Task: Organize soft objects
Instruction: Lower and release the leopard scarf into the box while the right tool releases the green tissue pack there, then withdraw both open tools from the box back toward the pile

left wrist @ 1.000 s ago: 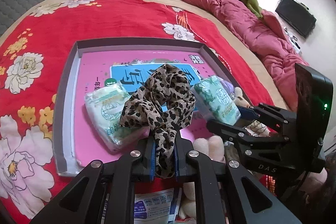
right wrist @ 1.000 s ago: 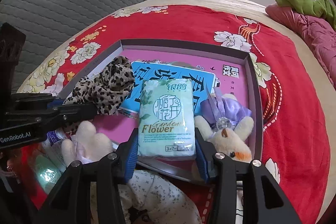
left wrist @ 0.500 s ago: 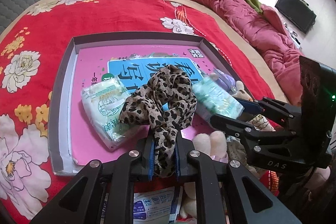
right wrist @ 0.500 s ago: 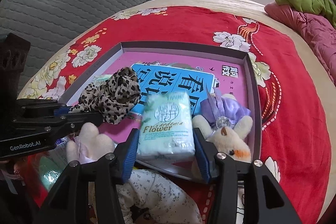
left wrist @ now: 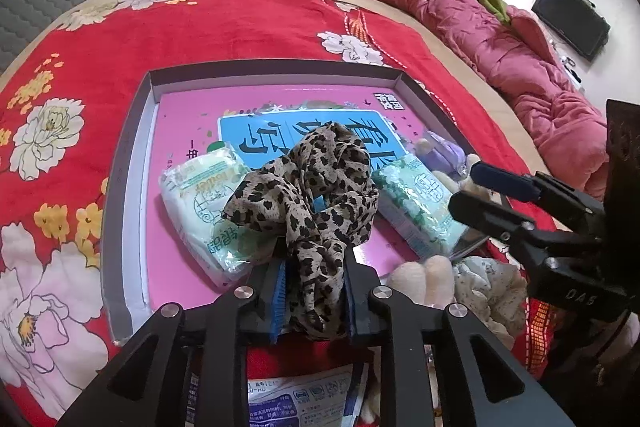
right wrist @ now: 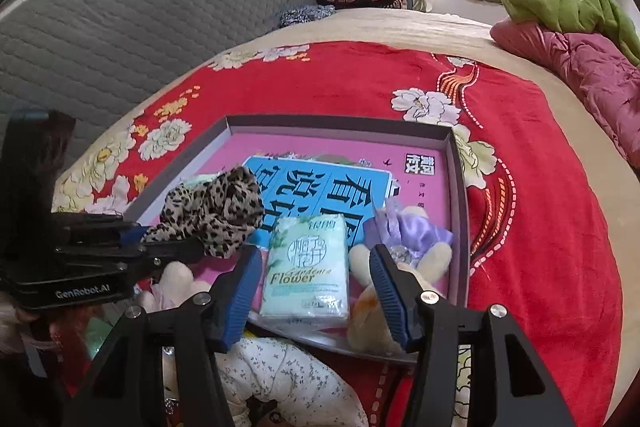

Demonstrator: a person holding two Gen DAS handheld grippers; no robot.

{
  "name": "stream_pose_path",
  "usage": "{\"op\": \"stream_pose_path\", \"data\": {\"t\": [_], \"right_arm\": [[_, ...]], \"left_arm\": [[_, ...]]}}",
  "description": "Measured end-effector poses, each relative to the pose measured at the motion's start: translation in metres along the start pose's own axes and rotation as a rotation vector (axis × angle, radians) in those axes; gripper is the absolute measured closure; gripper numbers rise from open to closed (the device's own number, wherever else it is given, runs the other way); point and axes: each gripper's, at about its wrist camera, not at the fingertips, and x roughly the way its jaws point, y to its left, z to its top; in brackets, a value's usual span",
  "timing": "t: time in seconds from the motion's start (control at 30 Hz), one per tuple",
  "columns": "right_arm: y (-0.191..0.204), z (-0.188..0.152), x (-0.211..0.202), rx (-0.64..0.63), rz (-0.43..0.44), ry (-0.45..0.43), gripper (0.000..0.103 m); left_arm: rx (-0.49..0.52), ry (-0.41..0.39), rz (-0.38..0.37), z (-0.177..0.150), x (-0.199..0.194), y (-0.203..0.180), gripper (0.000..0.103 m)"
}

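Note:
A leopard-print scarf (left wrist: 316, 187) lies bunched in the grey tray (left wrist: 128, 155) with the pink floor. Its tail hangs loosely between the pads of my left gripper (left wrist: 314, 279), whose jaws are opening. A pale green tissue pack (right wrist: 306, 267) lies at the tray's (right wrist: 460, 187) near edge between the blue pads of my right gripper (right wrist: 314, 255). Those jaws are opening too, with a gap showing on both sides of the pack. A second tissue pack (left wrist: 200, 211) lies left of the scarf.
A plush toy in a purple dress (right wrist: 416, 231) sits in the tray's near right corner. In front of the tray lie a white plush (left wrist: 424, 275), a floral cloth (right wrist: 288, 379) and a printed packet (left wrist: 304, 399). A red flowered bedspread (left wrist: 80, 67) surrounds the tray, with pink bedding (left wrist: 520, 67) at the right.
The left jaws have parted around the scarf's tail. The right gripper lowered the tissue pack onto the tray's near edge and its jaws have spread clear of it.

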Motion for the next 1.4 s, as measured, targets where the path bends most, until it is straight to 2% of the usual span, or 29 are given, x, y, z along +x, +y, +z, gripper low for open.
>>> {"op": "stream_pose_path", "data": {"t": [0.13,0.37,0.57,0.67,0.77,0.83,0.97,1.17,1.4], "right_arm": [[-0.001,0.001,-0.001,0.004,-0.011,-0.013,0.042],[-0.004,0.002,-0.006,0.012,-0.020,-0.042,0.042],[-0.009,0.006,-0.016,0.028,-0.027,-0.109,0.037],[-0.013,0.008,-0.021,0.043,-0.034,-0.135,0.035],[-0.018,0.008,-0.028,0.077,-0.048,-0.170,0.033],[-0.021,0.009,-0.032,0.087,-0.049,-0.188,0.031],[-0.022,0.010,-0.042,0.085,-0.082,-0.227,0.029],[-0.027,0.006,-0.048,0.074,-0.195,-0.248,0.028],[-0.031,0.001,-0.054,0.103,-0.197,-0.245,0.028]], "left_arm": [[-0.007,-0.003,0.017,0.001,0.001,0.003,0.069],[-0.043,-0.012,0.017,0.004,-0.002,0.011,0.057],[-0.038,-0.021,0.022,0.005,-0.006,0.011,0.054],[-0.042,-0.034,0.029,0.007,-0.011,0.012,0.048],[-0.052,-0.044,0.031,0.008,-0.018,0.013,0.046],[-0.063,-0.057,0.017,0.008,-0.024,0.015,0.045],[-0.065,-0.097,0.013,0.009,-0.038,0.016,0.036],[-0.088,-0.191,-0.011,0.006,-0.065,0.022,0.029],[-0.116,-0.244,0.019,-0.008,-0.092,0.027,0.025]]}}
